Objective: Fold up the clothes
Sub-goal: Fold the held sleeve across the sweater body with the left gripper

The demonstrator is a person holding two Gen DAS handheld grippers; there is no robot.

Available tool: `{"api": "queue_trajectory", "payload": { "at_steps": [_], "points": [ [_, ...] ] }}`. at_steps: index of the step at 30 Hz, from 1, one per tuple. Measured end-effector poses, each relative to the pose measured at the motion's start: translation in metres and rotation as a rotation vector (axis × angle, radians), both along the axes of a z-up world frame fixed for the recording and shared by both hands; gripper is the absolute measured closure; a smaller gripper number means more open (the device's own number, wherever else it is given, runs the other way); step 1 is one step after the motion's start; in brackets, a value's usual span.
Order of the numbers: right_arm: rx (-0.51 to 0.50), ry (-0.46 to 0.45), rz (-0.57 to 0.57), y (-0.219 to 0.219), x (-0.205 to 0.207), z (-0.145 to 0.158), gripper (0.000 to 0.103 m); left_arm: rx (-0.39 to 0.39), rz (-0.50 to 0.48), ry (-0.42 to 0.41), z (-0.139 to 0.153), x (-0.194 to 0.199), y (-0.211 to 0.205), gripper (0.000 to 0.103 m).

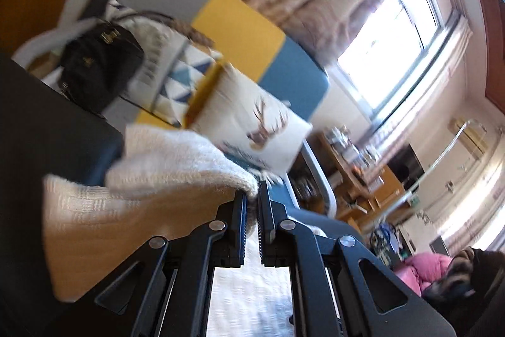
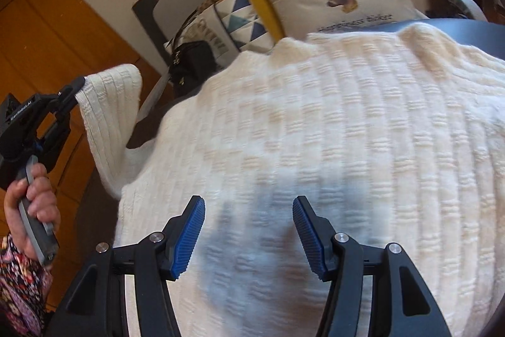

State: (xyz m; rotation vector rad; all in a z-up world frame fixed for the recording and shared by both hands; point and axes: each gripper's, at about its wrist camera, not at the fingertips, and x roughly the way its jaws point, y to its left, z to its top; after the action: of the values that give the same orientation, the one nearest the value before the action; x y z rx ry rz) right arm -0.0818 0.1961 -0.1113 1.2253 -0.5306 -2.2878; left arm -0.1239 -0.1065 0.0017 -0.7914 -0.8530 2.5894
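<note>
Spreading across the dark blue cushioned seat (image 2: pixel 473 30), the cream ribbed knit sweater (image 2: pixel 315 131) is lying mostly flat, one sleeve (image 2: pixel 110 116) lifted off at its left edge. The left gripper (image 2: pixel 77 87) is pinching that sleeve's cuff, jaws closed on it. The right gripper (image 2: pixel 249 236) is hovering over the body, jaws parted and empty. Best now: carrying the sleeve level across the chest, keeping it taut, while the right one pins the body.
</note>
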Motion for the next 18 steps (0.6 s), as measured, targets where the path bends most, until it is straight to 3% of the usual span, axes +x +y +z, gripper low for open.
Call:
{"api": "queue_trajectory", "payload": {
  "at_steps": [4,8,11,15,18],
  "points": [
    [-0.031,-0.025,-0.058,0.024,-0.001,-0.007,0.044,-0.026,-0.069,-0.045,-0.017,-0.007,0.038,0.098],
    [-0.086,-0.053,-0.107,0.042,-0.003,-0.014,0.044,-0.124,-0.129,-0.099,-0.036,-0.004,0.073,0.098],
    [-0.107,-0.061,-0.114,0.045,-0.002,-0.015,0.044,-0.258,-0.146,-0.145,-0.054,-0.002,0.097,0.098],
    [-0.077,-0.05,-0.097,0.042,0.0,-0.013,0.044,-0.493,-0.192,-0.165,-0.071,0.005,0.129,0.097],
    [-0.075,-0.049,-0.1,0.041,0.001,-0.015,0.044,-0.565,-0.237,-0.126,-0.074,0.014,0.152,0.097]
  ]
}}
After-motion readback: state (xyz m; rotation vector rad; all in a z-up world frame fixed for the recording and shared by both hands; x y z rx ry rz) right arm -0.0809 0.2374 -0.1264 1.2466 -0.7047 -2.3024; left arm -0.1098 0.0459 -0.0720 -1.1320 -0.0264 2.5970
